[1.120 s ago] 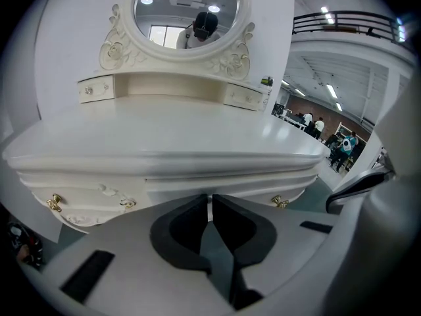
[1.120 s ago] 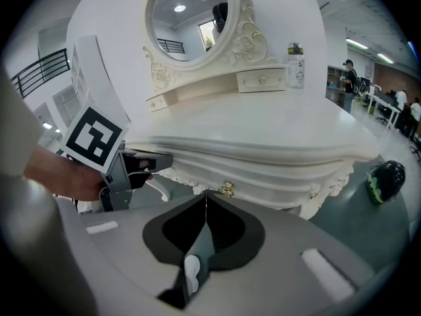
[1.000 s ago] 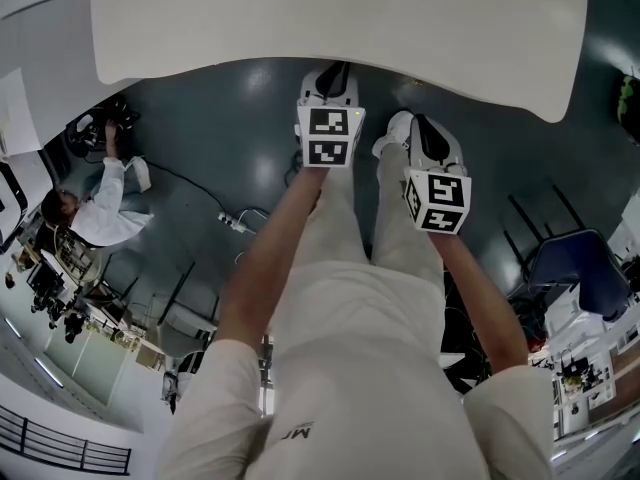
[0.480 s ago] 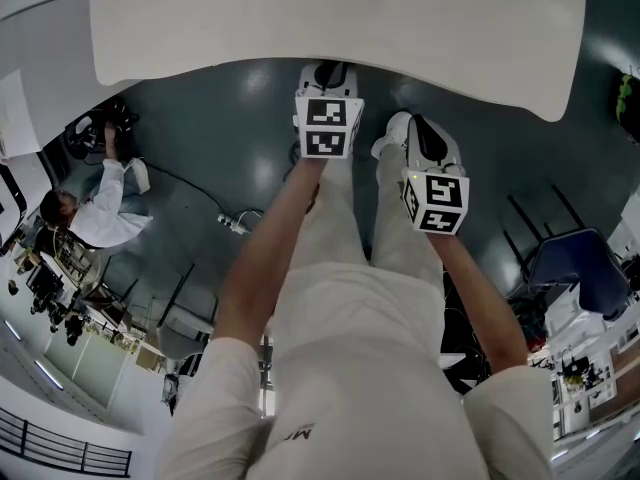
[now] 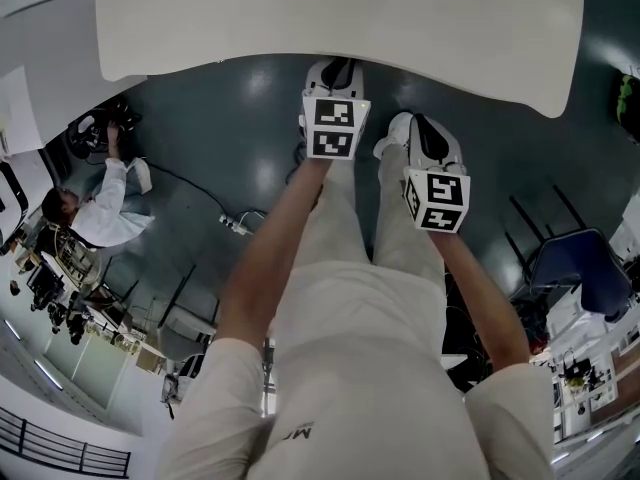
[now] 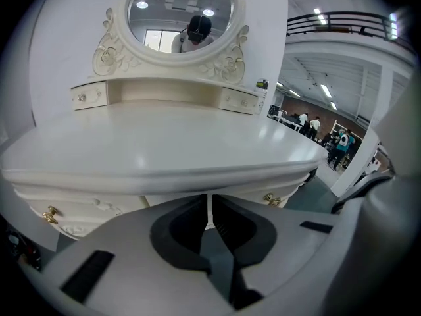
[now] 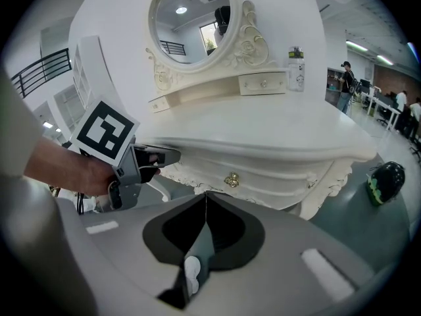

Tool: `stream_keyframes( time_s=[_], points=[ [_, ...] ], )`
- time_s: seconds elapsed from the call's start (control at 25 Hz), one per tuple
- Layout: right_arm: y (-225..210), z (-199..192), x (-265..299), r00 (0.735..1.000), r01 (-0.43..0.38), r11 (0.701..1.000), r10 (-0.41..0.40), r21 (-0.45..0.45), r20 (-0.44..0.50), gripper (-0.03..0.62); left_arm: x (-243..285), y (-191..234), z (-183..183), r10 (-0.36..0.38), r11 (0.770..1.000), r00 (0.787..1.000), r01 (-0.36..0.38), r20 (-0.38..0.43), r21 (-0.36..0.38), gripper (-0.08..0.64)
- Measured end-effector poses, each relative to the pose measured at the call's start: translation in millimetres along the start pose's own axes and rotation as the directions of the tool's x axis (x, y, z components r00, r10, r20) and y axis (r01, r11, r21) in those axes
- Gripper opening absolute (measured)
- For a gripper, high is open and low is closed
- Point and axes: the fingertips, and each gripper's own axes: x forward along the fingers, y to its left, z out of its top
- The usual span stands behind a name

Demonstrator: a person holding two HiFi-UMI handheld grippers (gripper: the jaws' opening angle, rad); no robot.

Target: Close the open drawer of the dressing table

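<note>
**Head view.** You stand square to the dressing table [image 5: 340,18], its white top across the upper edge of the view. Your left gripper [image 5: 333,128] is held a little further forward than your right gripper [image 5: 437,200]. Both have their marker cubes up, over the grey floor [image 5: 220,118], just short of the table's edge. The drawer lies under the top and is hidden from here.

**Left gripper view.** The jaws are pressed together with nothing between them. The tips point at the middle of the table, just below the top's front lip. The carved front under the lip carries gold knobs [image 6: 270,198] to either side. The oval mirror [image 6: 179,12] stands at the back.

**Right gripper view.** These jaws also lie flat against each other, empty. The drawer front [image 7: 263,176], with its own knob, sits under the lip just above the tips and apart from them. You cannot tell from this angle whether it stands out from the table's body. Your left gripper shows at the left with its nose close to the carved front, and contact is unclear. A white shoe [image 7: 191,268] shows below the jaws.
</note>
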Motion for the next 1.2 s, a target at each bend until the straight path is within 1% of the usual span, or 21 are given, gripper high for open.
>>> stream_keyframes(
  time_s=[0.16,0.32,0.52,0.64,0.92,1.08,1.2],
  points=[
    [2.6,-0.3,-5.3,1.000,-0.007,1.000,0.007,-0.004,0.008,0.002,-8.5,-6.7,-3.5,0.002,1.000,1.000,-0.002,-0.005,0.009,0.011],
    [2.4,1.5,-10.8,1.000,-0.006,1.000,0.007,-0.013,0.020,0.002,-20.1,-15.5,0.8,-0.012,0.999,1.000,0.012,0.007,0.036,0.010],
    [10.1,2.6,-21.2,1.000,-0.010,0.999,0.011,-0.033,0.023,0.002,-41.9,-16.6,0.3,-0.021,0.999,1.000,0.021,0.010,0.034,0.009],
    [14.4,6.0,-27.0,0.999,-0.022,0.999,0.023,-0.043,0.030,0.002,-54.6,-14.6,3.0,-0.005,0.999,1.000,0.005,0.006,0.034,0.009],
    [15.5,14.9,-46.8,0.998,-0.011,0.999,0.014,-0.044,0.061,0.002,-87.9,-22.6,9.9,-0.006,1.000,1.000,0.006,0.026,0.020,0.009],
    [18.0,25.6,-56.9,0.996,-0.015,0.999,0.020,-0.051,0.085,0.002,-105.2,-31.3,12.1,-0.044,0.999,0.999,0.045,0.028,-0.016,0.009],
    [19.2,35.9,-65.6,0.995,-0.021,0.998,0.026,-0.055,0.101,0.002,-118.8,-37.6,18.9,-0.049,0.999,0.998,0.050,0.037,-0.022,0.009]
  ],
)
